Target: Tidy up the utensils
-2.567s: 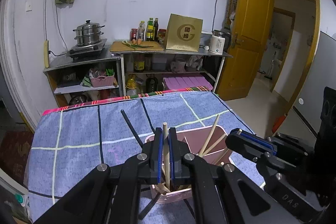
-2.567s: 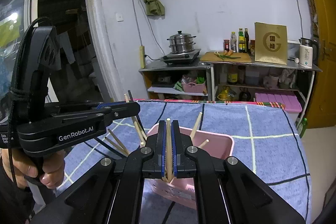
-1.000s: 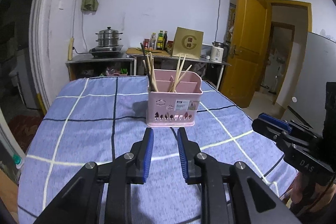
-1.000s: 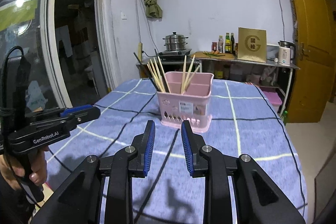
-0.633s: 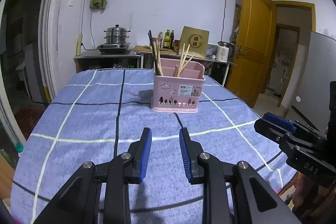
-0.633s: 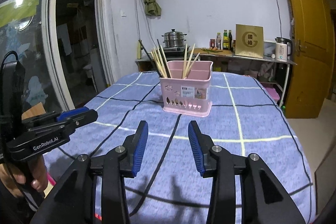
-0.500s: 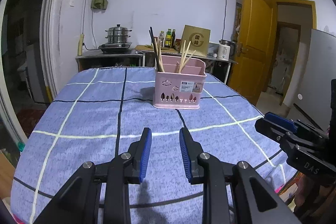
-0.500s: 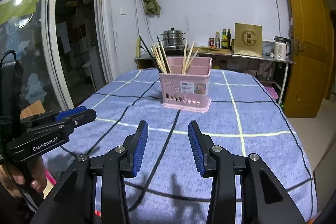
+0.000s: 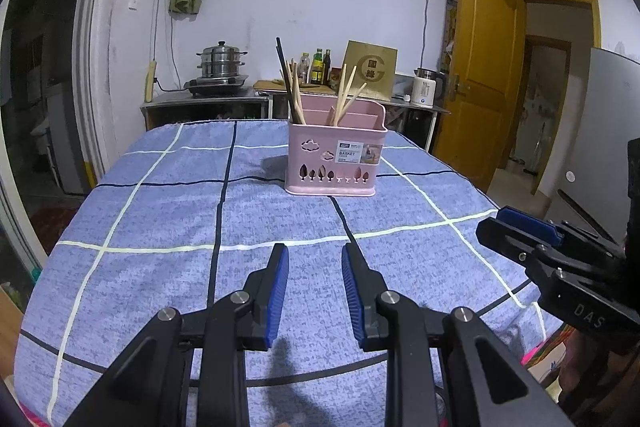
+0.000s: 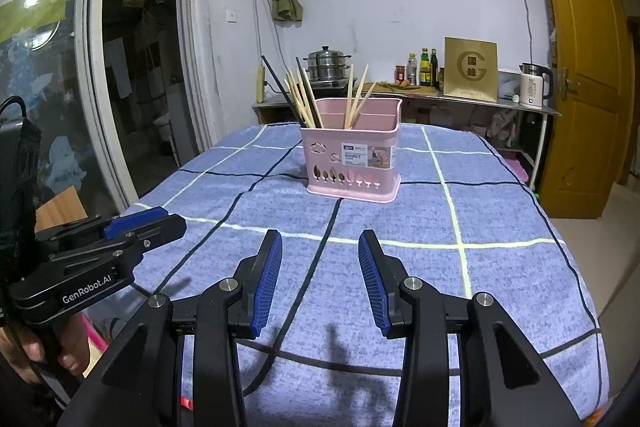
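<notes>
Chopsticks: pale wooden chopsticks (image 9: 295, 95) stood on end in a pink basket, leaning in loose bunches; a few dark sticks (image 9: 283, 67) stood among those in the left compartment.
Second bunch: more wooden chopsticks (image 9: 345, 95) fanned out of the middle compartment.
Basket: the pink basket (image 9: 335, 157) sat upright on the far half of the table, a printed label and tree-shaped cut-outs on its front wall; its right compartment looked empty from these angles.
Table: the table (image 9: 160, 227) was covered by a blue cloth with white and dark grid lines, and no utensils lay loose on the visible cloth.
Left gripper: the left gripper (image 9: 314, 259) hung low over the near part of the cloth, its blue-padded jaws spread apart with nothing between them, well short of the basket.
Right gripper: the right gripper (image 10: 320, 247) hovered likewise over the near cloth, jaws spread wider than the left's and empty, pointing toward the basket.
Hand: a hand (image 10: 44, 351) gripped the handle of the left gripper at the lower left of the right wrist view.
Background: a steel steamer pot (image 9: 219, 61), bottles (image 9: 318, 67), a gold box (image 9: 370, 71) and a white kettle (image 9: 427, 91) stood on shelving behind the table; a yellow door (image 9: 486, 79) stood open at right.
</notes>
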`<action>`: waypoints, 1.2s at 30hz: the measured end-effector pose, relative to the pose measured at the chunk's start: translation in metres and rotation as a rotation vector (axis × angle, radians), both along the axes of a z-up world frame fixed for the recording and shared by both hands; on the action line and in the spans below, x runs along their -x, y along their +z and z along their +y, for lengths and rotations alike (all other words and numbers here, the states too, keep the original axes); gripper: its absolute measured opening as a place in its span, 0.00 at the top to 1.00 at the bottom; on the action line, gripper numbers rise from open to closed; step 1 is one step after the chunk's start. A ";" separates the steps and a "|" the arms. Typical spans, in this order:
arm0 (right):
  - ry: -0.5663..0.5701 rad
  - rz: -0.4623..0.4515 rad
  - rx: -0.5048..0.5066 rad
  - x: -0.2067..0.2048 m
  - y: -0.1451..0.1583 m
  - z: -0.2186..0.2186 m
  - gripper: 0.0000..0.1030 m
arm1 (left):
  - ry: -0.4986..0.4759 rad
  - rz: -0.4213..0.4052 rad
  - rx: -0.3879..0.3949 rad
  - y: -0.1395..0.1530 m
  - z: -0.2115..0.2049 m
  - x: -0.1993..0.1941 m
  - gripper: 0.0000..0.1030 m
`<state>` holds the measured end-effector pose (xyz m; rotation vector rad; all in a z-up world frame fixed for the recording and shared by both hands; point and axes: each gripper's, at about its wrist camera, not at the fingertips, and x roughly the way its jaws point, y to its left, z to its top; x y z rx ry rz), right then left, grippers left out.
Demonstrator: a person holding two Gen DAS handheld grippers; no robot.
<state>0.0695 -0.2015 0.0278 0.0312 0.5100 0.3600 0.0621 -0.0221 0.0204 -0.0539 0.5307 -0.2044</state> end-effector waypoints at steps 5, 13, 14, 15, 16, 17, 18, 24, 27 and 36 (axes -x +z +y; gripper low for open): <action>-0.002 0.005 -0.001 0.001 -0.002 0.000 0.60 | 0.004 0.000 -0.005 -0.001 -0.001 0.002 0.74; 0.001 0.009 0.000 0.002 -0.003 0.000 0.60 | 0.006 0.006 -0.006 -0.003 -0.002 0.000 0.74; 0.001 0.010 -0.001 0.002 -0.003 0.000 0.60 | 0.006 0.007 -0.006 -0.003 -0.002 0.000 0.74; 0.000 0.010 0.000 0.002 -0.003 0.001 0.60 | 0.007 0.008 -0.007 -0.003 -0.002 0.000 0.74; 0.000 0.010 0.000 0.002 -0.003 0.001 0.60 | 0.009 0.008 -0.011 -0.003 -0.003 0.000 0.74; 0.000 0.010 0.001 0.002 -0.003 0.001 0.60 | 0.012 0.008 -0.014 -0.004 -0.003 0.000 0.74; 0.001 0.012 0.001 0.002 -0.003 0.001 0.60 | 0.013 0.009 -0.015 -0.003 -0.003 0.000 0.74; 0.002 0.015 0.001 0.002 -0.005 0.002 0.60 | 0.015 0.007 -0.019 -0.004 -0.004 0.001 0.74; 0.002 0.015 0.002 0.003 -0.005 0.002 0.60 | 0.016 0.009 -0.020 -0.005 -0.004 0.001 0.74; 0.000 0.027 0.004 0.003 -0.009 0.003 0.60 | 0.020 0.013 -0.028 -0.007 -0.005 0.002 0.74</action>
